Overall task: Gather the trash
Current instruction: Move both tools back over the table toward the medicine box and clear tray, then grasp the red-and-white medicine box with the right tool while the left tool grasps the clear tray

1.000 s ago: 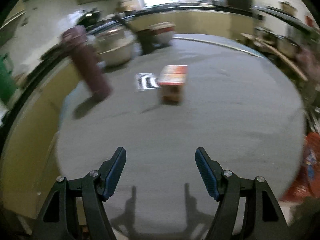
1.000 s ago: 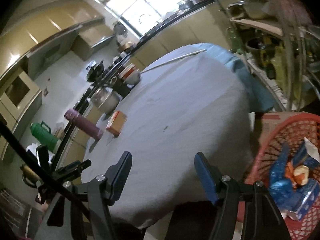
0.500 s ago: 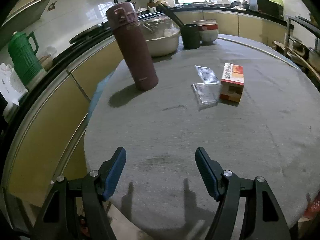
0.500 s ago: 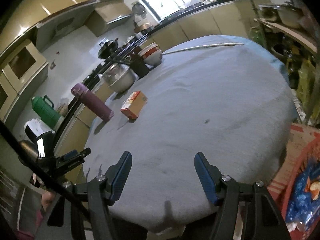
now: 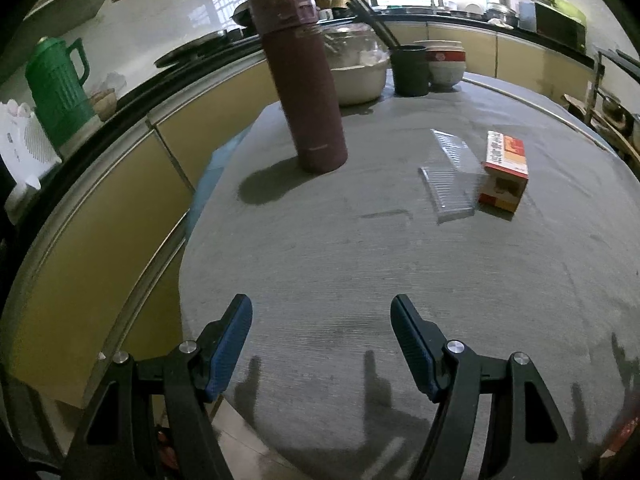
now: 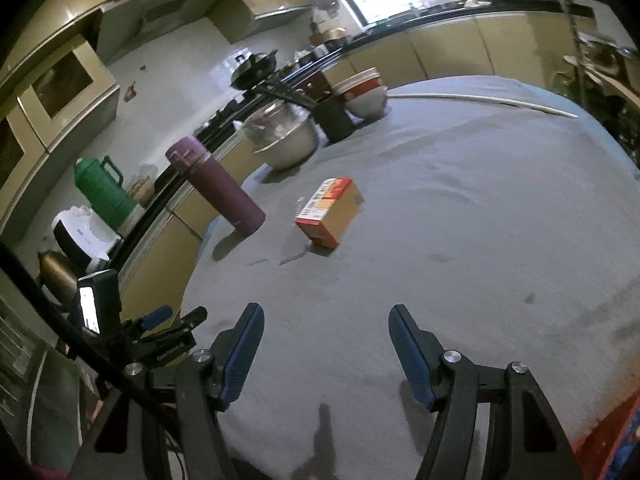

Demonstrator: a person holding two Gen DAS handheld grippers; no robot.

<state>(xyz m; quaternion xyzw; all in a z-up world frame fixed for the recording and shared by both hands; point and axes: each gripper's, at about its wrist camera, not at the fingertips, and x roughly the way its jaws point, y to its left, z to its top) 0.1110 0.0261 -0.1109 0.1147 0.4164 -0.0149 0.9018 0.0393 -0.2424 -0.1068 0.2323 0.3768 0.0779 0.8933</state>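
Both tools are empty. The left tool (image 5: 321, 344) and the right tool (image 6: 326, 346) each stand with jaws parted over bare cloth at the near edge of the counter (image 5: 400, 264), touching nothing.

Trash items noted: a small red and orange carton (image 5: 505, 170), lying at about 2 o'clock from the left tool, well apart from it. Touching or just beside its left flank lies a clear ribbed plastic tray (image 5: 446, 178). In the right wrist view the carton (image 6: 330, 212) sits at about 12 o'clock.

Handling, as judged: the carton looks light, thin-walled and probably empty; it should crush under a hard squeeze. Take it across its narrower faces. The tray appears flimsy, slippery and lies flat; pinch a raised rim, not the flat.

The maroon flask (image 5: 304, 80) stands upright at 11 o'clock and is judged not trash.
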